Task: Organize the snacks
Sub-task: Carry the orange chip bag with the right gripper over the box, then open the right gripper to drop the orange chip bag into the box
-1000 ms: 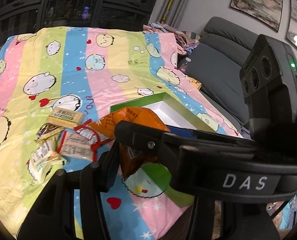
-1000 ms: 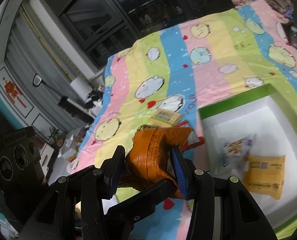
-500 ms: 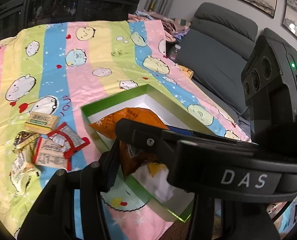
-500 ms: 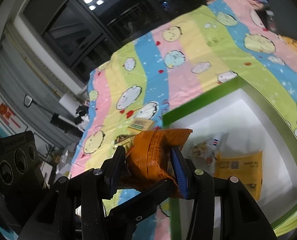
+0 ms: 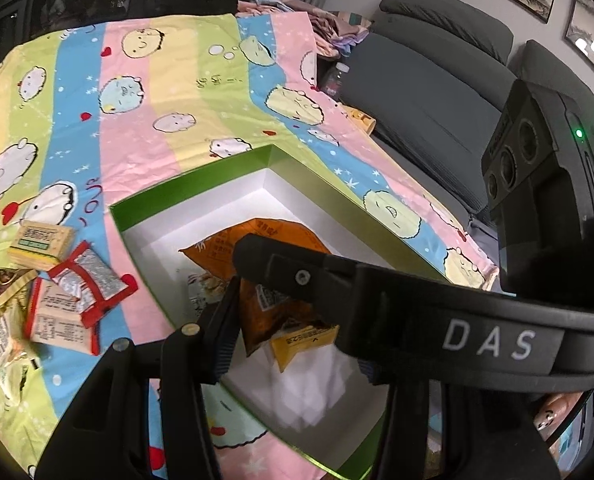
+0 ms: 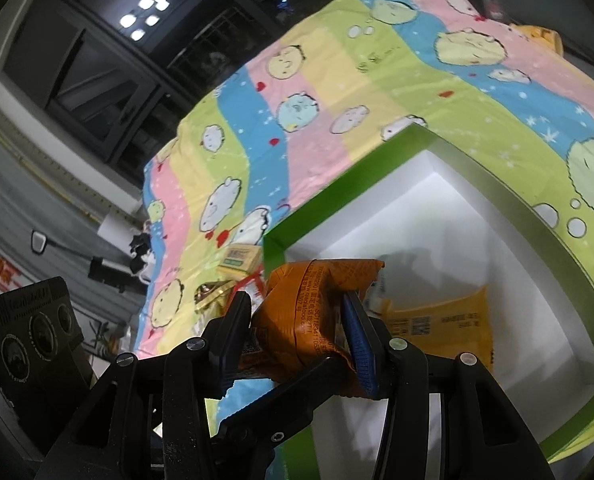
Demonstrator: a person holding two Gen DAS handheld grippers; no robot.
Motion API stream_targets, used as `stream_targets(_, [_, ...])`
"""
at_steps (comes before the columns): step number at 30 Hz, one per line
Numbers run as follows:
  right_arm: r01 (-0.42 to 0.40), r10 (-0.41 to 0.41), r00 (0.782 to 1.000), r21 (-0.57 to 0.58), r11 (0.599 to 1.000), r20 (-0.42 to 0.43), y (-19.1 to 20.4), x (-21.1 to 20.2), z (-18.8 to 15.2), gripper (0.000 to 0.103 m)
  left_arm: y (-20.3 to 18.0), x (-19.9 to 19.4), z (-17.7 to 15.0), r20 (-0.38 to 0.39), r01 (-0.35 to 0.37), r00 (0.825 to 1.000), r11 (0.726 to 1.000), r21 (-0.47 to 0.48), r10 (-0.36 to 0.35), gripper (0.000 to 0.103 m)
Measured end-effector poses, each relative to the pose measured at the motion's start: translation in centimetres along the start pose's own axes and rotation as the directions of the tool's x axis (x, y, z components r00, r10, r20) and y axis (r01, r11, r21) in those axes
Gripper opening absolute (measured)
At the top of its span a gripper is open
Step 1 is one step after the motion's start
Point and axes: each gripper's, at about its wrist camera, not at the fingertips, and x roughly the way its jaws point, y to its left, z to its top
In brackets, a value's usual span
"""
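Note:
An orange snack bag (image 6: 311,312) is pinched between both grippers and hangs over the green-rimmed white box (image 6: 493,196). My right gripper (image 6: 297,332) is shut on it. My left gripper (image 5: 293,304) also grips the orange snack bag (image 5: 275,280) above the green-rimmed white box (image 5: 185,184); the right gripper's arm crosses in front and hides its right finger. A yellow packet (image 6: 441,320) and a pale packet lie inside the box. Several loose snack packets (image 5: 61,300) lie on the striped cloth left of the box.
The striped cartoon cloth (image 5: 145,100) covers the table. A grey sofa (image 5: 429,76) stands to the right, with a pile of clothes (image 5: 297,8) at the far end. Dark windows are behind.
Both grippers have carried the orange bag rightward from above the loose packets to over the box. The box now fills more of both views.

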Motion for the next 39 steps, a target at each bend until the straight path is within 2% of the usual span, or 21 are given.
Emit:
stream_targets(22, [0.073, -0.067, 0.996, 0.130, 0.989, -0.055, -3.9, 1.8, 0.5, 0.050, 0.6, 4.2, 0.3, -0.087, 0.054, 0.995, 0.998, -0.036, -0.057, 0.047])
stream_targets(33, [0.107, -0.103, 0.994, 0.155, 0.982, -0.031, -4.3, 1.6, 0.6, 0.050, 0.8, 4.7, 0.3, -0.091, 0.074, 0.993, 0.995, -0.069, -0.080, 0.047])
stream_targets(37, [0.138, -0.139, 0.990, 0.148, 0.979, -0.002, -3.9, 1.1, 0.7, 0.050, 0.6, 3.7, 0.3, -0.067, 0.069, 0.995, 0.996, -0.061, -0.073, 0.051])
stream_targets(39, [0.153, -0.157, 0.987, 0.136, 0.979, 0.023, -3.6, 0.7, 0.7, 0.050, 0.5, 2.6, 0.4, -0.045, 0.066, 0.997, 0.996, -0.055, -0.069, 0.057])
